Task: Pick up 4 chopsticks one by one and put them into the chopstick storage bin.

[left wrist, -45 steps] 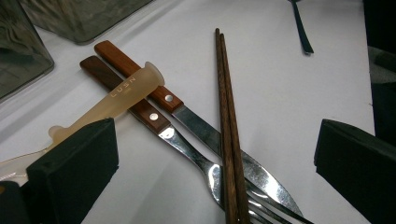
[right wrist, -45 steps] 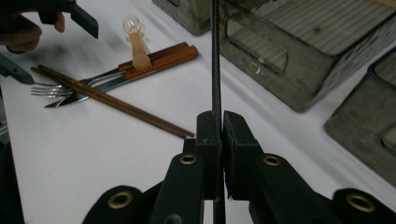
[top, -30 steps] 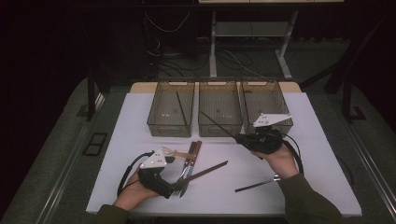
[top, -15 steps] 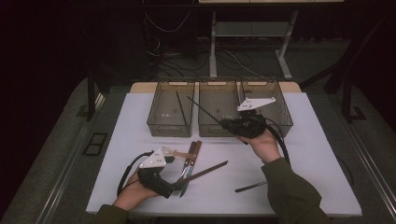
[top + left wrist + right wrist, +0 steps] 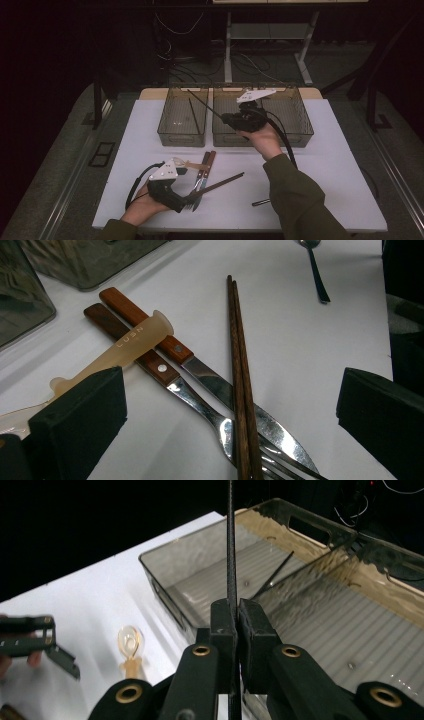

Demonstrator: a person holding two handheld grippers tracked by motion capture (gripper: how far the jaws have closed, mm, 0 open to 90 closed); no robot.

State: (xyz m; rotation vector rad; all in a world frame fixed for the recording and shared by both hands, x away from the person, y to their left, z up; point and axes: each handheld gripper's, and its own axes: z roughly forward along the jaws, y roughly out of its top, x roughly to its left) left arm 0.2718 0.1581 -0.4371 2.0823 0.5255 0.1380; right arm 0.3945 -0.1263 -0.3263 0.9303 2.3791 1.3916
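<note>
We are sorting the eating tools into the clear bins. Our right gripper (image 5: 227, 120) has its jaws pinched tight on one black chopstick (image 5: 231, 545). The stick pokes out over the left bin (image 5: 170, 134), where another black stick (image 5: 193, 116) already lies. We think this step is the drop. Next we should tip the stick down into that bin and let go.

Our left gripper (image 5: 187, 200) rests low on the desk (image 5: 340, 175) with its jaws wide apart. Between them lie a fork (image 5: 170, 380), a knife (image 5: 200, 367) and brown chopsticks (image 5: 240, 375).
</note>
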